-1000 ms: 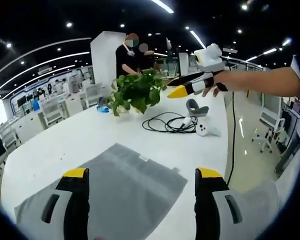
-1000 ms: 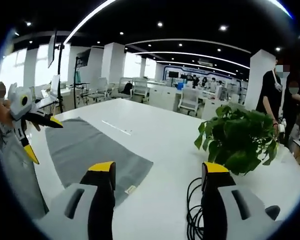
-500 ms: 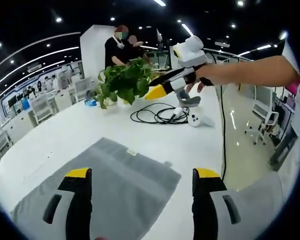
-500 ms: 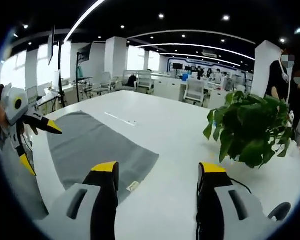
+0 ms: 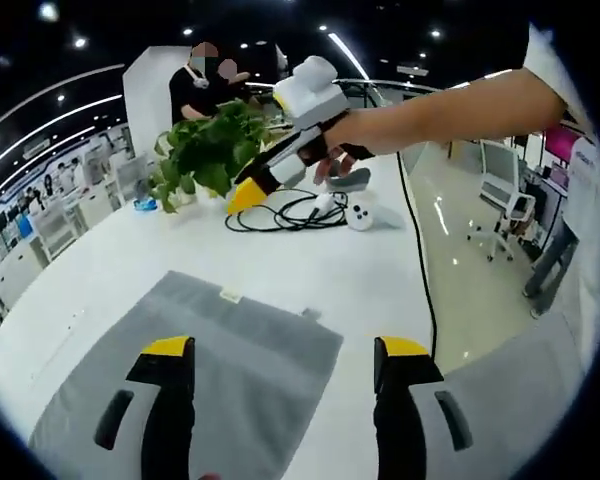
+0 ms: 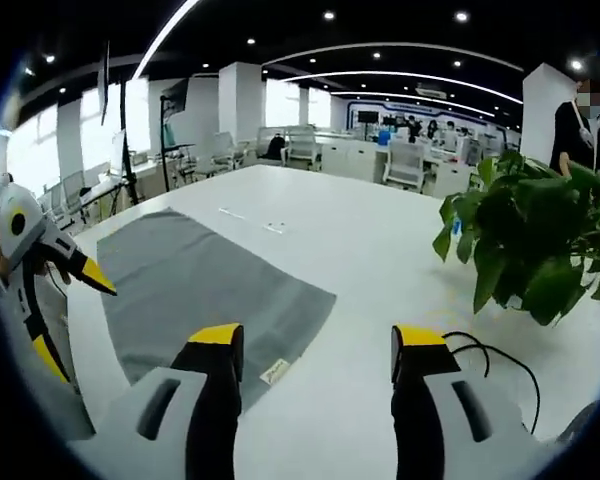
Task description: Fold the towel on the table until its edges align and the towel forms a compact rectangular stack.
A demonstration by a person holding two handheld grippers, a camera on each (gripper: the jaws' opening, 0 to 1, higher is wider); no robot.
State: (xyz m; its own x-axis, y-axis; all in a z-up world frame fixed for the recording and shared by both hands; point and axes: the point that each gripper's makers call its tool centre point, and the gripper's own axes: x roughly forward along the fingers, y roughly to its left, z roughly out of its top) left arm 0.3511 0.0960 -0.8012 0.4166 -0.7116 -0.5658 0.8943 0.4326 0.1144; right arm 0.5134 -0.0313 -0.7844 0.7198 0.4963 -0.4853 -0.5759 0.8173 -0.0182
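Hovering over flat towel [image 5: 210, 370] at bench [image 6: 360, 260] edge | left gripper [image 5: 280, 352], right gripper [image 6: 318, 334]: jaws spread, empty, apparently ready to grasp | folding not begun.

Towel [image 5: 230, 360]: grey cloth, matt, fine-woven, with small sewn label beyond left fingertip [image 6: 220, 335]. Table [image 6: 340, 250]: white, smooth, faint sheen, ahead of both fingers. Cable [image 5: 280, 212]: black, rubbery coil; plant [image 6: 525, 240]: glossy green leaves.

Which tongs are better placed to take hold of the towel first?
Probably the left tongs: their open jaws hang directly over the flat grey cloth towel, while the right tongs straddle its corner.
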